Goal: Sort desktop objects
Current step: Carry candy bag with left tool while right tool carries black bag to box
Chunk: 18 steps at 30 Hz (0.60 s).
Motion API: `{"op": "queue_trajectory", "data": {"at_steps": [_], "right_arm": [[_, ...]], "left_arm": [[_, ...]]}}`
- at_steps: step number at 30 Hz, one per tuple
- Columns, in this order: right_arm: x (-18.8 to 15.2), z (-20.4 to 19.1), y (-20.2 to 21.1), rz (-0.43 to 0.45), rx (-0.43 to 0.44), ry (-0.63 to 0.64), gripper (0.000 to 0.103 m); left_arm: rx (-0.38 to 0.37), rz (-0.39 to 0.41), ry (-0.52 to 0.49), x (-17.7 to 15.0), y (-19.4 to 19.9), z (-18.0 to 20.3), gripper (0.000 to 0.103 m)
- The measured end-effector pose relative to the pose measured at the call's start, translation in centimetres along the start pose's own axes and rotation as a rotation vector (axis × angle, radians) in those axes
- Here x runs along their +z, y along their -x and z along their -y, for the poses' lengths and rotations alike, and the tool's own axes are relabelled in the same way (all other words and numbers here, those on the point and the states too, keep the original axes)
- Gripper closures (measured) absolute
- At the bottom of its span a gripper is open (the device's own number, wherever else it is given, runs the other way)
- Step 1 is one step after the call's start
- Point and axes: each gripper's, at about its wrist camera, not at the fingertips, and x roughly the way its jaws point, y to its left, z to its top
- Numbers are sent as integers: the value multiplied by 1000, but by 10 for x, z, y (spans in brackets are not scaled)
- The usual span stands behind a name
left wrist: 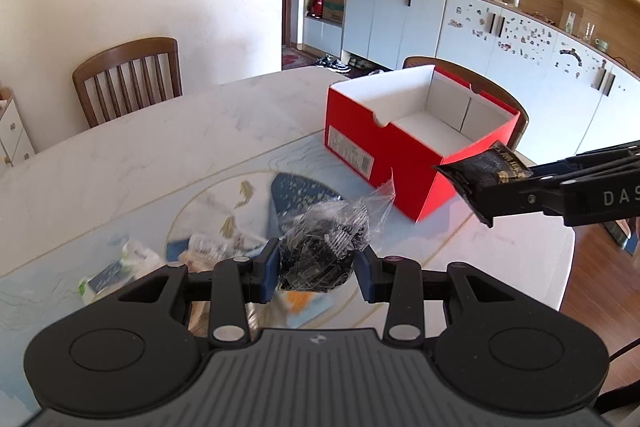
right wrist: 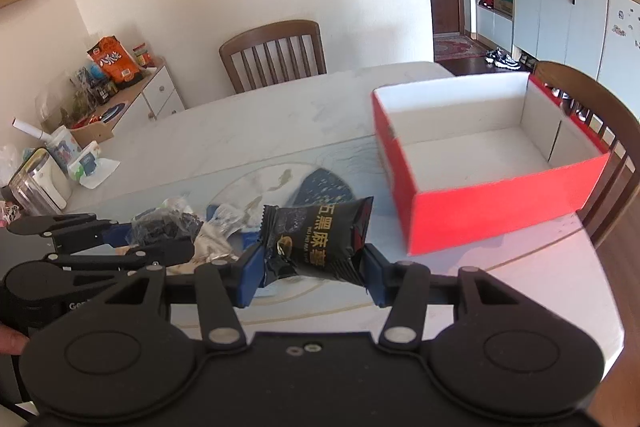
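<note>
The table point(left wrist: 140, 155) is polished pale marble, glossy enough to catch light. The box point(right wrist: 492, 195) is matt red cardboard, white inside. The snack packet point(right wrist: 320, 239) is shiny black foil — crinkled at its ends. The clear wrapper point(left wrist: 324, 243) is crumpled cellophane. Both chairs point(right wrist: 276, 51) — varnished wood.

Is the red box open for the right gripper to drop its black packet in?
Probably yes: the red box is lidless, looks empty, and nothing lies between it and the right gripper holding the black packet.
</note>
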Motion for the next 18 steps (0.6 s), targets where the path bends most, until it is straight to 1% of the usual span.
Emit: {"op": "queue_trajectory", "data": {"at_steps": [6, 11, 18], "right_arm": [[18, 35, 5, 18, 17, 17, 52], [31, 65, 3, 18, 27, 18, 52], [44, 103, -1, 21, 13, 22, 52]], "left_arm": [[12, 9, -10, 25, -16, 33, 66], [8, 16, -18, 48, -35, 60, 66], [11, 35, -39, 76, -58, 88, 66]]}}
